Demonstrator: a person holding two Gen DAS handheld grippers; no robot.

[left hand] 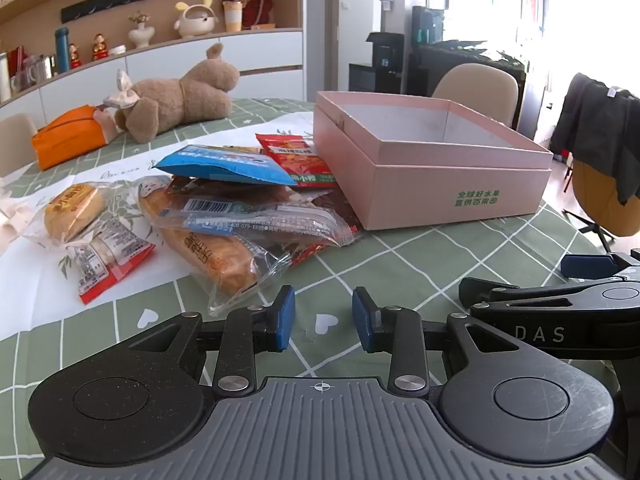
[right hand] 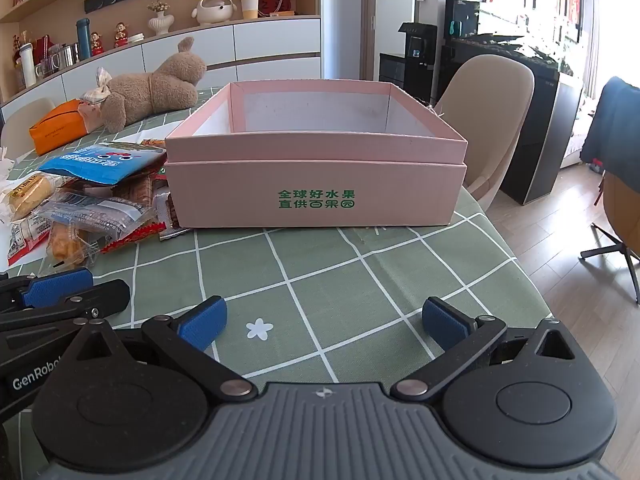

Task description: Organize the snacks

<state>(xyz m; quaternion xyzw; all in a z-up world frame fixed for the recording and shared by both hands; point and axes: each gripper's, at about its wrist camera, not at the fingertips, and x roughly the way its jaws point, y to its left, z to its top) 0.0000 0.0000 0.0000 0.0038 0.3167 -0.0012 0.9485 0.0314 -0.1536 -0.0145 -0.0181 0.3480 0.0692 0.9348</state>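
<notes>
The snack pile (left hand: 208, 216) lies on the table (left hand: 420, 264), touching the left side of the open pink box (right hand: 316, 184). The left gripper (left hand: 323, 316) hovers near the pile, fingers narrowly apart, gripping nothing. The right gripper (right hand: 323, 322) faces the box, fingers wide apart, empty.

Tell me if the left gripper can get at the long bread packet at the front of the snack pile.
Probably yes. The left gripper is open and empty, and only bare tablecloth lies between it and the bread packet, whose near end sticks out of the pile uncovered.
</notes>
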